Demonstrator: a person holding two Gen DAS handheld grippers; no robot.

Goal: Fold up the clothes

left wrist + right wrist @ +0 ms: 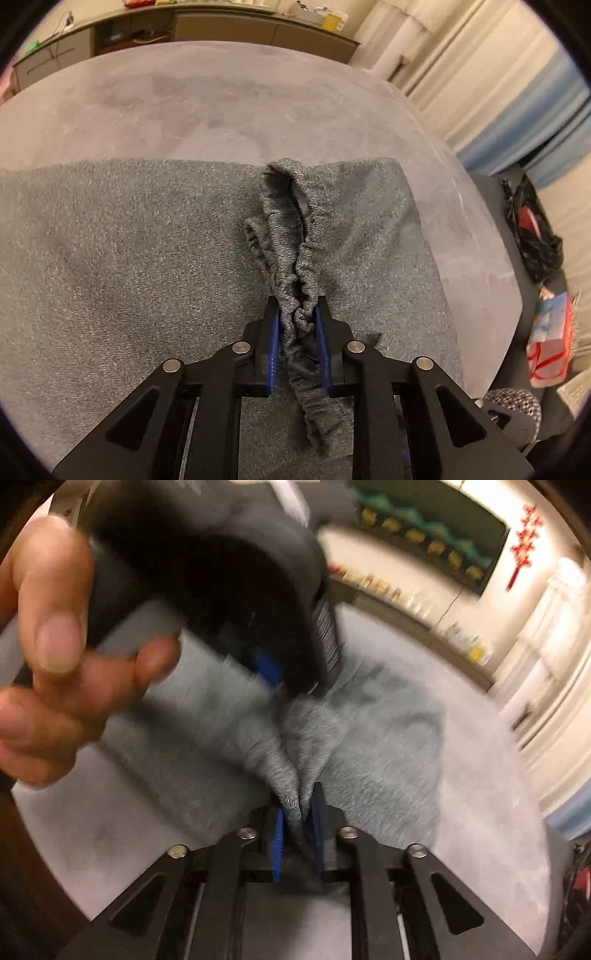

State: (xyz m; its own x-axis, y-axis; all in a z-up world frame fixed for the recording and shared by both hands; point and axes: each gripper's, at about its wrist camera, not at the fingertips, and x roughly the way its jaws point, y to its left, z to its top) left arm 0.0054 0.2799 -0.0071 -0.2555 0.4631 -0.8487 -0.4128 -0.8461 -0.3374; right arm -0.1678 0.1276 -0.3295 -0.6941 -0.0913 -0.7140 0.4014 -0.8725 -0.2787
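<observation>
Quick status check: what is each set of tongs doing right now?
Left tongs: shut on the bunched elastic waistband of the grey garment.
Right tongs: shut on a pinched fold of the same garment.

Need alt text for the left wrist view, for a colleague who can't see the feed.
The left gripper is shut on a bunched, elastic-gathered edge of a grey garment, which lies spread on a grey table. The pinched edge runs away from the camera in a wrinkled ridge. A counter and curtains sit behind.
</observation>
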